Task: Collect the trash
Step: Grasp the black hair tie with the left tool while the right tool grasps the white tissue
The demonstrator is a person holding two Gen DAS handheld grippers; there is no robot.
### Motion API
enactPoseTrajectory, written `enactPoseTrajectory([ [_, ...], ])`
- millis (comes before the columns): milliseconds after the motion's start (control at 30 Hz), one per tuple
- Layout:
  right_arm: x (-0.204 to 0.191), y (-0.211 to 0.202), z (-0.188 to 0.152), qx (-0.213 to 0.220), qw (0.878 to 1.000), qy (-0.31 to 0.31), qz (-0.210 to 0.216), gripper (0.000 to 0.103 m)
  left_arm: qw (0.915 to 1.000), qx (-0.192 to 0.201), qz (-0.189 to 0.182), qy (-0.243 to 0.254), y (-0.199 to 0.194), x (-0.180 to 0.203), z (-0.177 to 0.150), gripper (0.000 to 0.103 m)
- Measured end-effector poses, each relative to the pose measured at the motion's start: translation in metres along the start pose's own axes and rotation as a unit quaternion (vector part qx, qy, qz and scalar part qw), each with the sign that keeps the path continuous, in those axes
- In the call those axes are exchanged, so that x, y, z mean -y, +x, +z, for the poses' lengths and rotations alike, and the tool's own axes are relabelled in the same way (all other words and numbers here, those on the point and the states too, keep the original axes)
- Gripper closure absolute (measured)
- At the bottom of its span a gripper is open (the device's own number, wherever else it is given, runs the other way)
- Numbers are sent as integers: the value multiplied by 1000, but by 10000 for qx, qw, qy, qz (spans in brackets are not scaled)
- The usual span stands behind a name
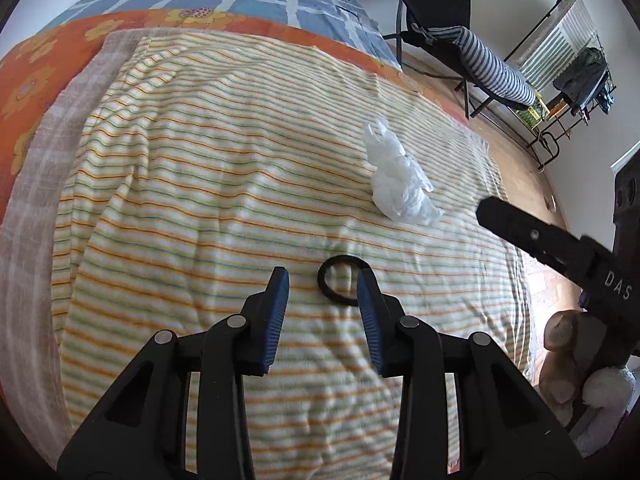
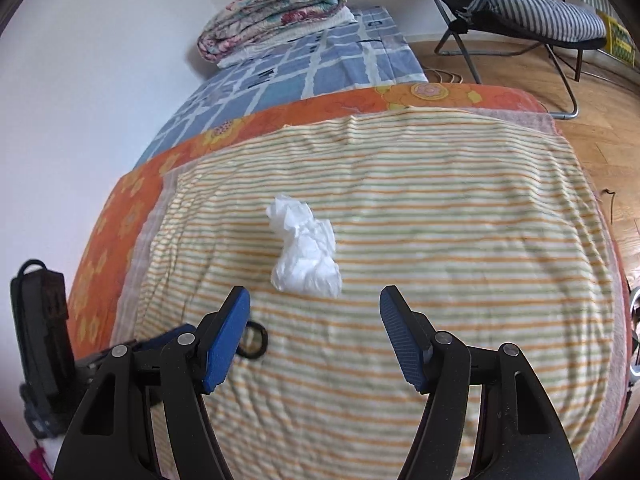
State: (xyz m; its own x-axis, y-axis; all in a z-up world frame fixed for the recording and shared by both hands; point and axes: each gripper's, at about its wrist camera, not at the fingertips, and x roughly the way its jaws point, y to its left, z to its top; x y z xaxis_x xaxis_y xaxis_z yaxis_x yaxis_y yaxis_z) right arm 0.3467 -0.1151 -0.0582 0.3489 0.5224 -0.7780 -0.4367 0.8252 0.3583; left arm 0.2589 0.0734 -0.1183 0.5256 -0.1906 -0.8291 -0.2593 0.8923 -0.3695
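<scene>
We held both grippers, left gripper (image 1: 323,282) and right gripper (image 2: 315,300), spread open (gripping nothing) near the crumpled tissue (image 2: 305,255).

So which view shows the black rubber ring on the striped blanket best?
The left wrist view: the black rubber ring lies almost whole on the striped blanket, just ahead of the left gripper. In the right wrist view the right gripper hides most of it.

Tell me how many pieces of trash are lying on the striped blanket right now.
2. A crumpled white tissue lies mid-blanket, ahead of the right gripper. A small black ring lies nearer, just off the left gripper fingertips. More could be hidden under the grippers.
</scene>
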Motion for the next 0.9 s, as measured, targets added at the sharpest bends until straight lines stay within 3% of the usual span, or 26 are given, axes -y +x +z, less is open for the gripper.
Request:
enactPoseTrajectory([
  [200,-9,21,9,-14,9999,-112,-130,36,9999,-76,58,109,14,5,3,67],
  [267,-9,29,12,-38,9999,-66,-144,36,9996,-139,123,202,22,8,3,75],
  [400,-7,42,17,-45,9998,12,-201,36,9975,-175,322,611,31,17,-1,77],
  [467,-4,49,19,-50,9997,56,-216,36,9950,-121,469,874,33,23,-3,92],
  [500,-4,51,19,-59,9997,70,-217,36,9941,-103,509,953,34,24,-4,94],
  [733,-3,75,13,-313,9993,83,-168,37,9936,-9,485,1025,31,19,-5,99],
  [900,0,72,12,-327,9994,118,21,71,9932,63,522,1039,24,17,-6,99],
])
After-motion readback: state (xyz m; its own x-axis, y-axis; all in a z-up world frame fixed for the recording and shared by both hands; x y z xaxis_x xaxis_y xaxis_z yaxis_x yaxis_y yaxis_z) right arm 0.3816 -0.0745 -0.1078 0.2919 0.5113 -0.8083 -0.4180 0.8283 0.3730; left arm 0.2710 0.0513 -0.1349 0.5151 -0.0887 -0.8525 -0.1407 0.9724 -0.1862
